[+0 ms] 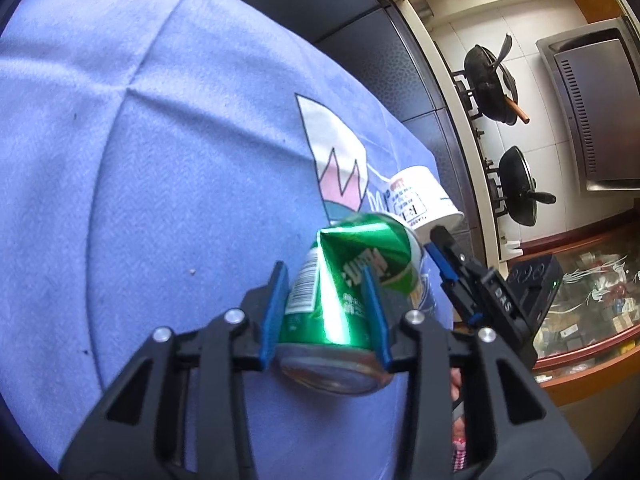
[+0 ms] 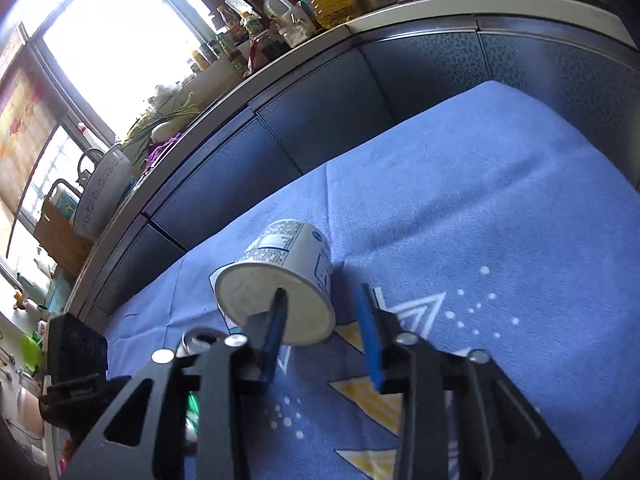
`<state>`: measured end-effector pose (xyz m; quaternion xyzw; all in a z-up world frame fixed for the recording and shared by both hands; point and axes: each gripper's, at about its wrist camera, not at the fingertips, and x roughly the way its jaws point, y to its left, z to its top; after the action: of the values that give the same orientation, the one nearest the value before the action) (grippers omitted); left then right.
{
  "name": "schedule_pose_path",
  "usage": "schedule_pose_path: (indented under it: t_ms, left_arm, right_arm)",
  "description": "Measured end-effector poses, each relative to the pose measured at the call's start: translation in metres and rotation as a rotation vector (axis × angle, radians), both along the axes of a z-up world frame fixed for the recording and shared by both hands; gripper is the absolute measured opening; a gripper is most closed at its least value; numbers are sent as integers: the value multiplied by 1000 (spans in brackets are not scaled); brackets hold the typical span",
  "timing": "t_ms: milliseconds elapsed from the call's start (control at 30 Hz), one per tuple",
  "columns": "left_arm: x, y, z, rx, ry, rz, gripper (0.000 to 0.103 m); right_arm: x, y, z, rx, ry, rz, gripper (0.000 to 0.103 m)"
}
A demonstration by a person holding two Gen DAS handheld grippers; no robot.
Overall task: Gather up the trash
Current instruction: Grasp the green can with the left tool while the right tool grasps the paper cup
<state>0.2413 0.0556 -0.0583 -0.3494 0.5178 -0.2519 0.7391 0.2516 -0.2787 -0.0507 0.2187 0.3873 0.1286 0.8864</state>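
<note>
Left gripper [image 1: 326, 312] clamps a crushed green can [image 1: 348, 292] between its blue pads, the can lying on its side with its base toward the camera. Right gripper [image 2: 322, 334] stands spread wide around the rim of a white paper cup [image 2: 280, 280]: one finger [image 2: 276, 332] reaches into the cup's mouth, the other sits outside the wall, apart from it. The cup lies tipped on a blue printed cloth [image 2: 480, 200] covering the table, just beyond the can. Behind the cloth run dark cabinet fronts [image 2: 320, 120]; two black pans [image 1: 504, 120] sit on the stove above them.
</note>
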Motion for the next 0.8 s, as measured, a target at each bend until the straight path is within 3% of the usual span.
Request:
schedule_pose_path:
  t_ms: [33,100,267,400,467,533,600,800]
  left_arm:
    - [-3,-1,-1,0,1,-3,22]
    - [-8,0,-4,-10,11,-7,0]
    - [-18,-1,-6,-7,-9,-24,0]
    - [-23,-8,-11,17,22,-48,0]
    - [-28,-10,-7,25,12,-58,8]
    - [-35,-11,-1,50,-9,-60,46]
    - [-43,-13,10,69,-68,-71,62]
    - [-67,-20,30,111,-144,-122,71]
  right_arm:
    - [2,0,-1,3,9,-3,9]
    - [0,-3,-2,13,8,-13,5]
    - [-38,-23,-5,44,4,-35,4]
    - [-72,-35,-7,89,-3,-31,4]
    - [-91,-40,-7,117,-10,-34,4]
    - [-109,-45,-9,144,-9,-43,4]
    - [-125,-51,-12,178,-9,-57,4]
    - [-154,-62,-25,272,13,-89,4]
